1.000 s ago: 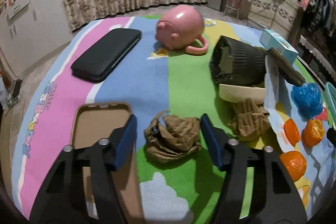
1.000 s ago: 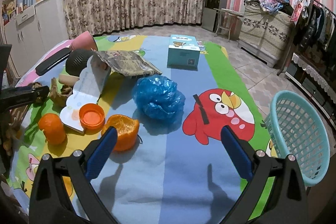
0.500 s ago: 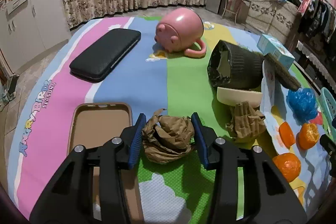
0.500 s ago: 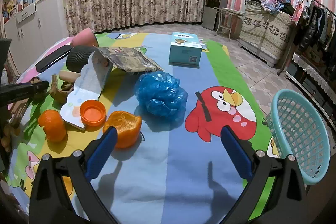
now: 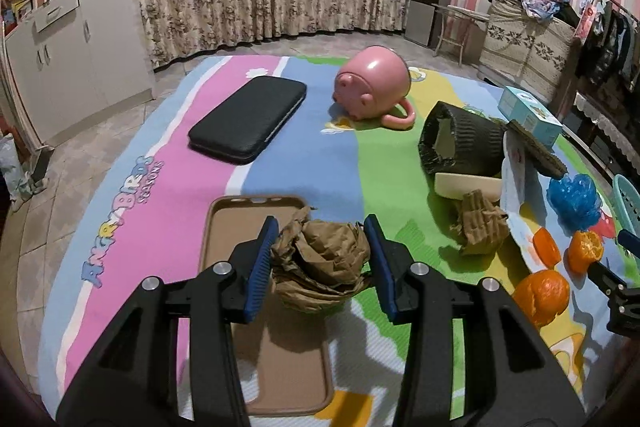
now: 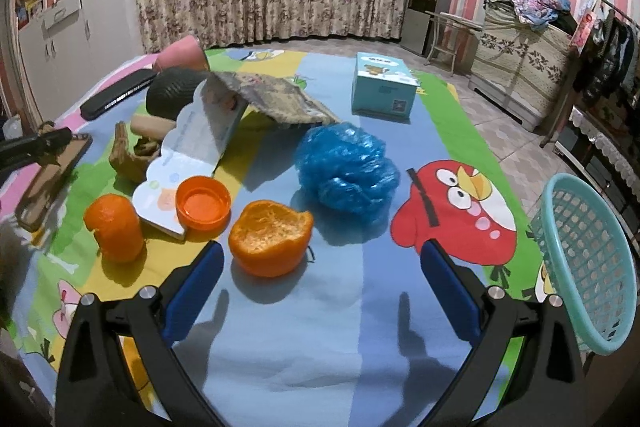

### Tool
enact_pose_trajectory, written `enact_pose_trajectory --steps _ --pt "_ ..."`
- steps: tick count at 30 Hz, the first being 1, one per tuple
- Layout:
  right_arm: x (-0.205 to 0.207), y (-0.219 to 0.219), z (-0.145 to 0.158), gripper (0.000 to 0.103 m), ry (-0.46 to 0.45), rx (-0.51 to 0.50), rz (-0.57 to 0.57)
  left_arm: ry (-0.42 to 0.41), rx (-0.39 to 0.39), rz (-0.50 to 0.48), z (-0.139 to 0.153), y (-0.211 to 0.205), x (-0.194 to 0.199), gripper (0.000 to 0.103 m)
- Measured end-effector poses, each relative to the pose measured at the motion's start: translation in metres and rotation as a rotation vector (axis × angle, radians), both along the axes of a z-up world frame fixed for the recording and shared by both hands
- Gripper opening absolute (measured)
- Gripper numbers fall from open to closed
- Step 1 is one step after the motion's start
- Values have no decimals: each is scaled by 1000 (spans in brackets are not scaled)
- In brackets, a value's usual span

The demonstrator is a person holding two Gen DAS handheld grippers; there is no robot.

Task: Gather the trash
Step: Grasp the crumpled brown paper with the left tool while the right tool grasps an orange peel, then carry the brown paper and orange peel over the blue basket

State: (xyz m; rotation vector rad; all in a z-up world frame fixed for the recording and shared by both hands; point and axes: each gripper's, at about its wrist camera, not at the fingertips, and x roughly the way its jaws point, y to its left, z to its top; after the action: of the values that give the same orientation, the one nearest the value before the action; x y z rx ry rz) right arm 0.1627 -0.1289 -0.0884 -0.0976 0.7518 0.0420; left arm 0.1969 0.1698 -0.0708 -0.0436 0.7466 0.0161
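The mat point(image 5: 280, 163) covering the surface reads "ANGRY BIRDS SEASONS" along its pink stripe. The pale blue box point(image 6: 383, 85) carries print too small to read.

The left gripper point(image 5: 320, 259) has just been closing its jaws, and they now clamp a crumpled brown paper wad point(image 5: 320, 265) from both sides. The wad is held just above the mat at the near edge, partly over a tan phone case point(image 5: 260, 291). It is a rough ball with no clear long axis.

A second brown wad point(image 5: 478, 223) lies to its right, near a black ribbed sleeve point(image 5: 460, 143).

The right gripper point(image 6: 320, 287) has its jaws wide apart with nothing between them.

Ahead of it: three pieces of orange peel in the left view, one orange cap point(image 6: 203, 202), one blue plastic bag point(image 6: 348, 167) and one teal basket point(image 6: 588, 267) at the mat's right edge.
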Motion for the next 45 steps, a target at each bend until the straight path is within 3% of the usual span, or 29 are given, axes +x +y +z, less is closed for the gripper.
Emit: enact_pose_trajectory --steps 5,11,13,16,30,38,45 --pt "11 3 -6 95 35 7 -1 5 -8 16 -2 9 -8 43" --pt "18 5 -10 66 83 95 52 11 -3 13 -4 8 -14 43" --pt "16 8 -10 52 88 112 79 11 0 10 -4 5 -15 43" --pt "15 13 -9 43 87 117 102 8 4 4 -1 0 -17 43" --pt "-9 -29 30 41 -7 130 79 -50 28 -49 30 -49 -21 43" --pt "-36 -85 67 41 -96 90 7 -77 11 -144 44 -106 -18 43" --pt "-53 -154 82 41 -165 71 -139 -127 26 -241 60 -169 -19 43"
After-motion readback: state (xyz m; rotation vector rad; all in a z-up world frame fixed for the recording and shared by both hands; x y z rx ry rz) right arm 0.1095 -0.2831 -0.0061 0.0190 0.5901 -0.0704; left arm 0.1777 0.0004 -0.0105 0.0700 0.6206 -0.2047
